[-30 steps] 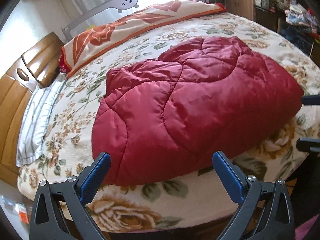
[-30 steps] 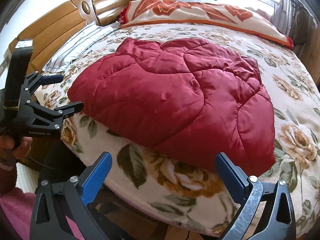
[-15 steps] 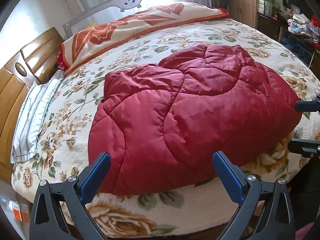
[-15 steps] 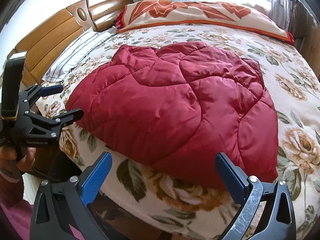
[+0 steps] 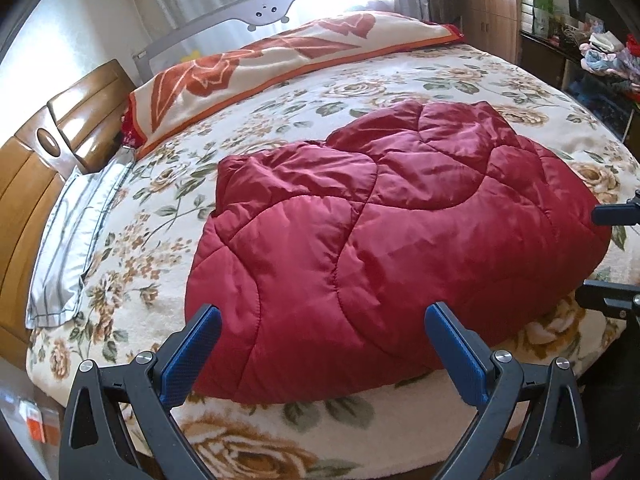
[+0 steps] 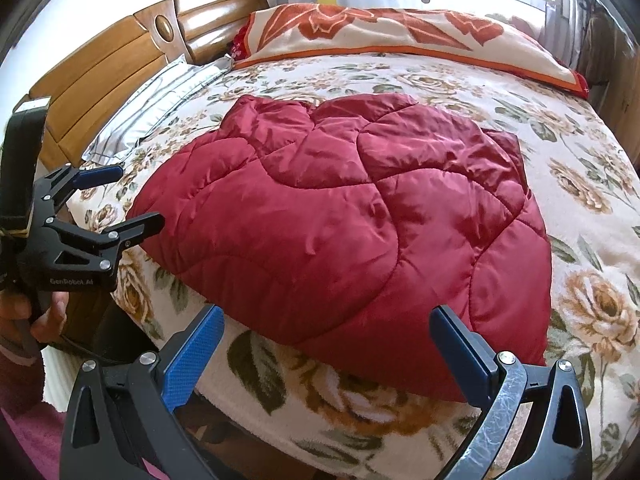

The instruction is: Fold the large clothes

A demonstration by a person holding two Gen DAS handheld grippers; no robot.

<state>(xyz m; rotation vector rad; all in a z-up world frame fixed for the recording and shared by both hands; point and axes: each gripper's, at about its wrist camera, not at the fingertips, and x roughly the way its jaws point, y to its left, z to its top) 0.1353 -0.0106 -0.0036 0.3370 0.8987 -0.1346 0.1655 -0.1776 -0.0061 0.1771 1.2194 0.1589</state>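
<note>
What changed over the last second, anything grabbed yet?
Nothing grabbed. Both cameras see more of the bed than before, so the left gripper and right gripper seem to have risen or tilted slightly. Both stayed open and empty, short of the red quilted garment, which lies unchanged on the floral bedspread.

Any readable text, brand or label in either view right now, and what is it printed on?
"GenRobot.AI": pale lettering on the black body of the left gripper, seen in the right wrist view; the last letters are faint.
Boxes on the shelf at the far right of the left wrist view: print too small to read.
Nothing else legible.
</note>
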